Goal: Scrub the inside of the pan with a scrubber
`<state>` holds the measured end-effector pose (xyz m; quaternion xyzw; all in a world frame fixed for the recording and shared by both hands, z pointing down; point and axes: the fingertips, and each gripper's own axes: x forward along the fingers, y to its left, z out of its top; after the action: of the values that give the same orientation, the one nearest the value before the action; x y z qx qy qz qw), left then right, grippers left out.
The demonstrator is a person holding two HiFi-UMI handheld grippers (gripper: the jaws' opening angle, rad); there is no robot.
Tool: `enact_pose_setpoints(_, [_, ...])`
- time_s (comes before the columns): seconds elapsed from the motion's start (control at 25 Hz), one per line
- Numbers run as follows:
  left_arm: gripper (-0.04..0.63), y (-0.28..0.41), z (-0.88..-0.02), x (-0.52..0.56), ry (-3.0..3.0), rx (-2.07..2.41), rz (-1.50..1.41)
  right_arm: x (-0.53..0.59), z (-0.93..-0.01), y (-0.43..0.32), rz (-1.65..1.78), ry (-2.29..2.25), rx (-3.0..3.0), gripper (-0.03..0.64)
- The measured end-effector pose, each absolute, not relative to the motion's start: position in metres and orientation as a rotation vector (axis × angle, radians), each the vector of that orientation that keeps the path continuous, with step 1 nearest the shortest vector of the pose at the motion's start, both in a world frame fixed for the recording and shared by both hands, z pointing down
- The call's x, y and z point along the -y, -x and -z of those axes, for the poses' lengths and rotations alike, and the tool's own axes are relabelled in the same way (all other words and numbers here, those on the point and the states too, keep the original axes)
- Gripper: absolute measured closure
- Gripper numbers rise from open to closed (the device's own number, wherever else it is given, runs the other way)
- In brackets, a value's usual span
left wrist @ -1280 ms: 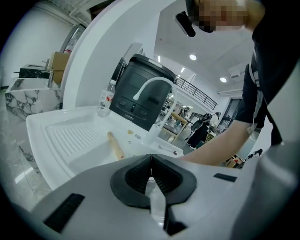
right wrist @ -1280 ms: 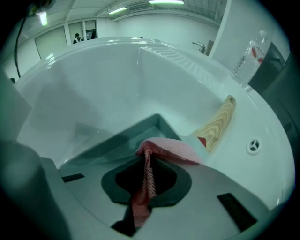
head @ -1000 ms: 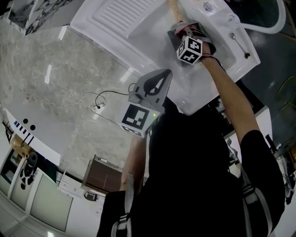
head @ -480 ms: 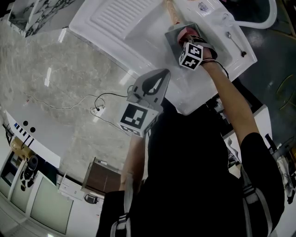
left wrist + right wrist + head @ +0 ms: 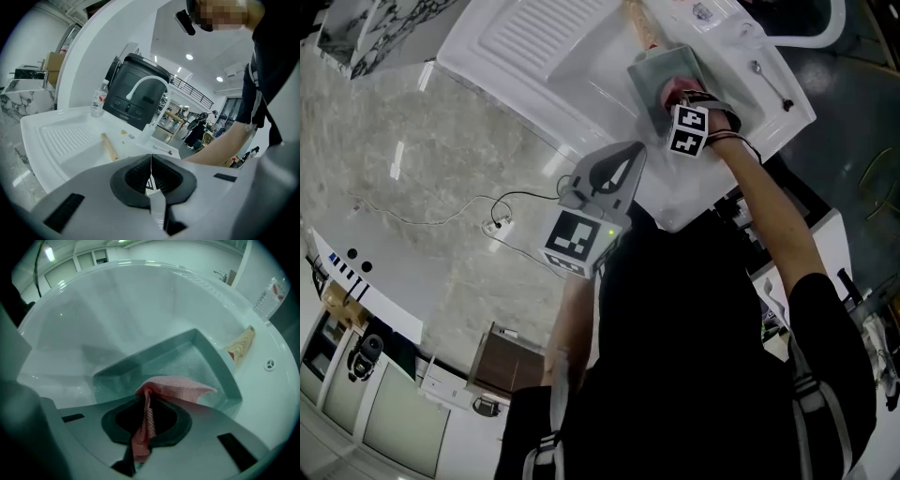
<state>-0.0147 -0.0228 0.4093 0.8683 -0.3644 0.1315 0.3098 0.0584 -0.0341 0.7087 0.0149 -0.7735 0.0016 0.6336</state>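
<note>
Reaching into the white sink [image 5: 581,70] at the upper centre of the head view, the right gripper [image 5: 146,401] points down into a grey square pan [image 5: 206,359] that sits on the sink floor. Its fingers [image 5: 176,420] are closed on a pink mesh scrubber [image 5: 178,387]: a strip of the mesh runs down between the dark pads, while the rest spreads out ahead of the tips, above the near wall of the pan and over its inside. Whether the scrubber touches the pan floor cannot be told. The pan's inner surface looks finely speckled. A wooden handle [image 5: 241,345] lies at the right of the right gripper view, just beside the pan's far corner; whether it joins the pan cannot be told. In the head view the marker cube [image 5: 689,129] of the right gripper shows just below and right of the pan, with the person's forearm running from it toward the lower right. The left gripper [image 5: 151,174] is held near the centre of the head view, by the near rim of the sink and well apart from the pan; its fingers [image 5: 136,177] are pressed together with nothing between them. The left gripper view shows the ribbed drainboard [image 5: 65,138] at the left, a clear bottle [image 5: 98,98] standing behind it, and a white curved faucet [image 5: 146,91] at the upper centre.
</note>
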Motion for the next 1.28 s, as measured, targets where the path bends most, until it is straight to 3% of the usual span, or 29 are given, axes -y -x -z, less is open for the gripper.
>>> enact_pose_setpoints(0.64, [0.562, 0.016, -0.414, 0.023, -2.288, 0.945, -0.349, 0.028, -0.713, -0.069, -0.317, 0.134, 1.594, 0.572])
enact_pose_setpoints(1.28, [0.563, 0.028, -0.418, 0.027, -2.267, 0.952, -0.360, 0.132, -0.698, -0.045, -0.093, -0.167, 1.689, 0.571])
